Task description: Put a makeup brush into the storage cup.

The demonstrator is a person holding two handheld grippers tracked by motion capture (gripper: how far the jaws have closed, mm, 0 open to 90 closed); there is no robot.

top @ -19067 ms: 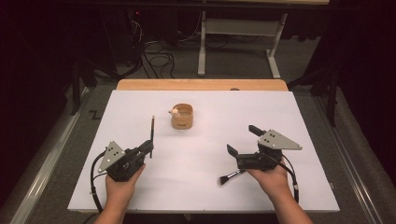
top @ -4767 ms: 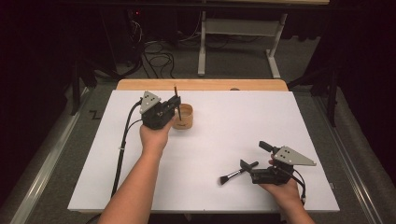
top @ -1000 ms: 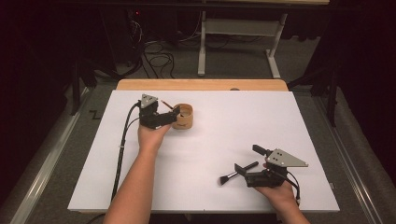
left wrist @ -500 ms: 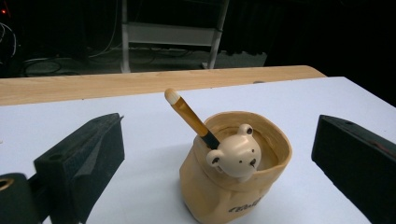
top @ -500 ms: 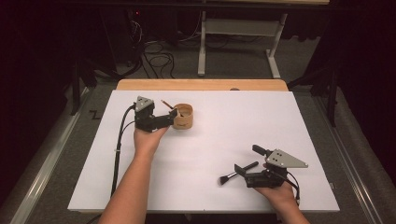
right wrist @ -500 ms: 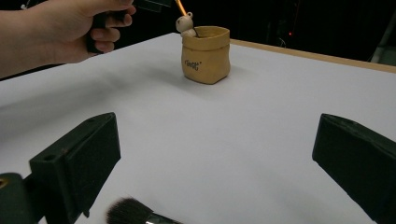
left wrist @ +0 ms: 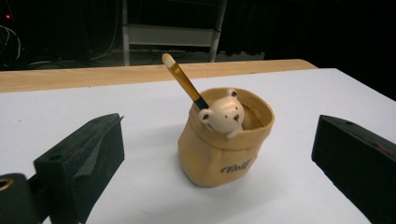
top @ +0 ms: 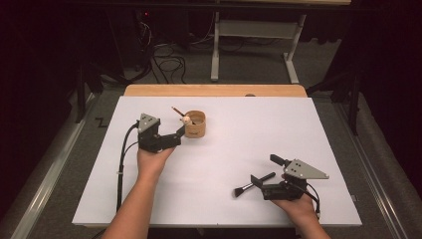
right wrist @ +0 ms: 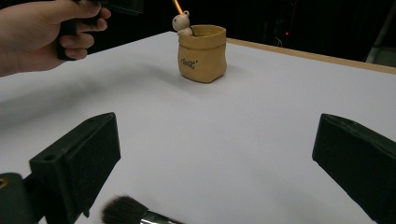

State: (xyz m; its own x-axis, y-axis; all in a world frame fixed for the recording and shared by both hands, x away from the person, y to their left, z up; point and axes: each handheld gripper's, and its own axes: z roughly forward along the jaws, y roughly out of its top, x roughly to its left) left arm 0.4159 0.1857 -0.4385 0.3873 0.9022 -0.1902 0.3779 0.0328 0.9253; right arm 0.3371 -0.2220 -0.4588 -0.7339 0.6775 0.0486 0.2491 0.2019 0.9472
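Observation:
A tan bag-shaped pot (top: pixel 195 125) with a small bear figure (left wrist: pixel 223 115) on its rim stands at the back left of the white table. A thin orange-handled brush (left wrist: pixel 183 80) leans out of it, tip up and to the left. My left gripper (top: pixel 178 135) is open just left of the pot, and in the left gripper view the left gripper (left wrist: pixel 215 186) has the pot between its wide jaws, untouched. My right gripper (top: pixel 263 170) rests open near the front right. A black makeup brush (top: pixel 253 184) lies flat on the table by its jaws, its bristles (right wrist: pixel 123 211) near the left jaw.
The white table top (top: pixel 234 149) has a wooden strip (top: pixel 214 90) along its far edge. Beyond it are a dark floor, cables and a metal table frame (top: pixel 254 30). The person's left hand (right wrist: pixel 42 28) appears in the right gripper view.
The left gripper, which held the thin brush upright over the pot, has let it go into the pot and drawn back a little to the left. The right gripper has stayed put.

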